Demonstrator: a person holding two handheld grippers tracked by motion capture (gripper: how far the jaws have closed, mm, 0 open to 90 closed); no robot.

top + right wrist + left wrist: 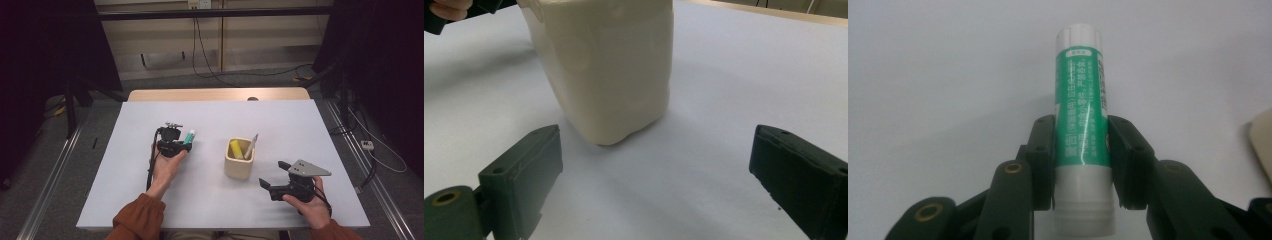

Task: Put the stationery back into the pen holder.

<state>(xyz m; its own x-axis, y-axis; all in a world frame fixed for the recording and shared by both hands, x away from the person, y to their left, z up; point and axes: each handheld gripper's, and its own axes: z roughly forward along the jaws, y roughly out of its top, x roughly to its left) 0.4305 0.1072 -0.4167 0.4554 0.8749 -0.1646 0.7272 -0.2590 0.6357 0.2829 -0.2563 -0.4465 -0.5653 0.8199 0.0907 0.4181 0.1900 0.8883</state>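
Note:
A white glue stick with a green label (1080, 125) sits between the jaws of my left gripper (1080, 165), whose pads press on both of its sides; it is shut on the stick. From above, the glue stick (189, 136) pokes out of the left gripper (182, 144) left of the table's middle. A cream cup (239, 159) stands right of it, holding a yellow item (235, 149) and a thin grey one (251, 145). My right gripper (274, 176) rests open near the front right, jaws wide apart and facing the cream cup (604, 65) with nothing between them.
The white table top (150, 200) ends in a wooden strip (215, 94) at the far side. Cables lie on the floor behind and to the right of the table. Metal rails run along both sides.

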